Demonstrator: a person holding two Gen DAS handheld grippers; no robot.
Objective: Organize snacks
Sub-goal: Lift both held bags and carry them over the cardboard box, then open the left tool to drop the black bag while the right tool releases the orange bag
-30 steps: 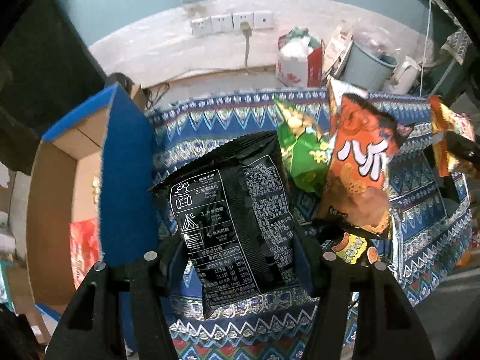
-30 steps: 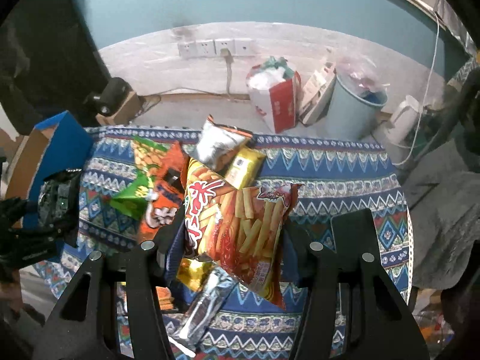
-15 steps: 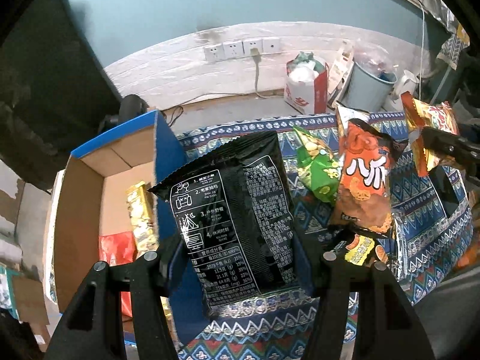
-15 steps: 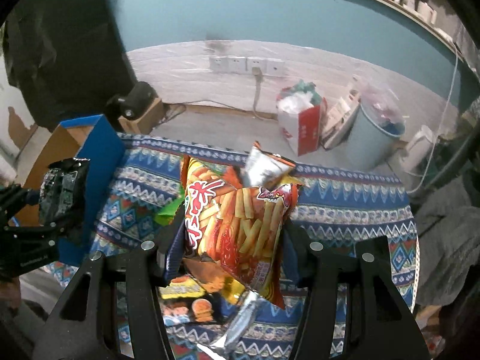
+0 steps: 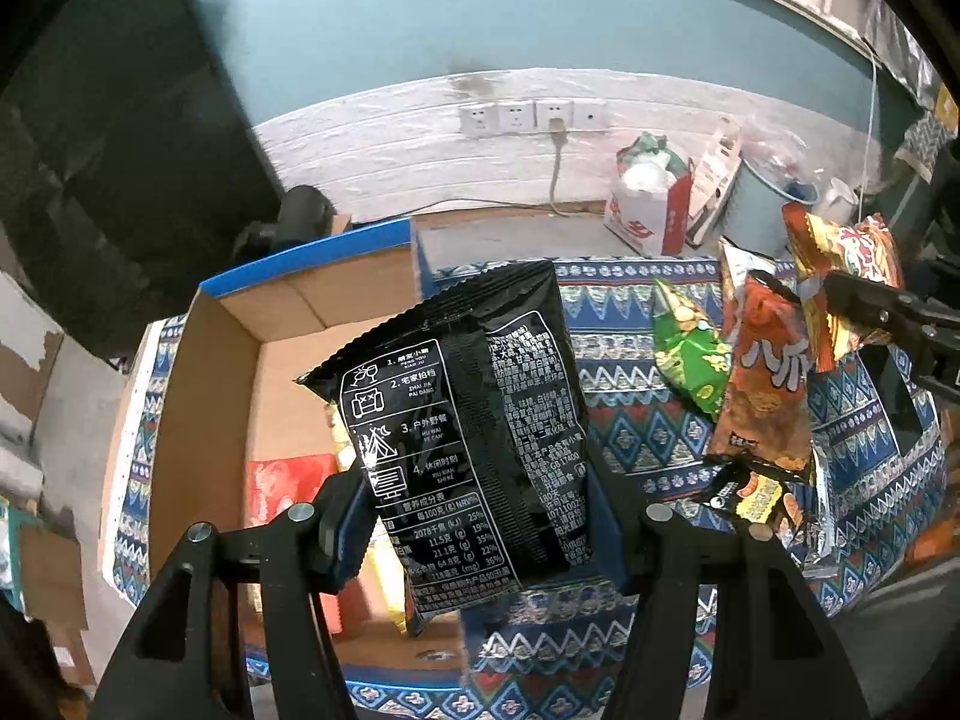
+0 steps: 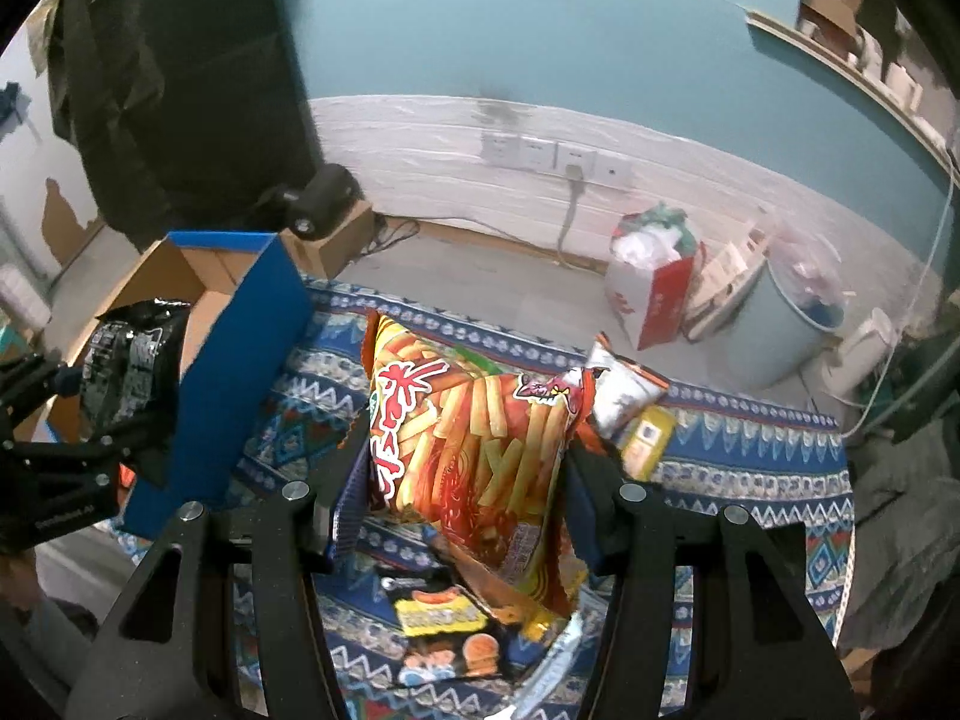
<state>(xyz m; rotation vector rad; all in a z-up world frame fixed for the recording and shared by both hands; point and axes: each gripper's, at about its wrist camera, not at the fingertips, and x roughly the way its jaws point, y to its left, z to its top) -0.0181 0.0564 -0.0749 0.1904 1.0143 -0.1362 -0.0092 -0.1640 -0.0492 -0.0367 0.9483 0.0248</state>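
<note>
Above the open cardboard box [image 5: 198, 396], the left tool [image 5: 480, 516] clamped a black snack bag [image 5: 468, 432]; over the patterned worktop [image 6: 750, 456], the right tool [image 6: 462, 480] gripped an orange fries bag [image 6: 474, 450]; other snack packets [image 5: 690, 354] lay beside.

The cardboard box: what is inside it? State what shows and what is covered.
Inside the box, a red packet and a yellow packet show. The black bag held in the left gripper covers the rest of the floor.
</note>
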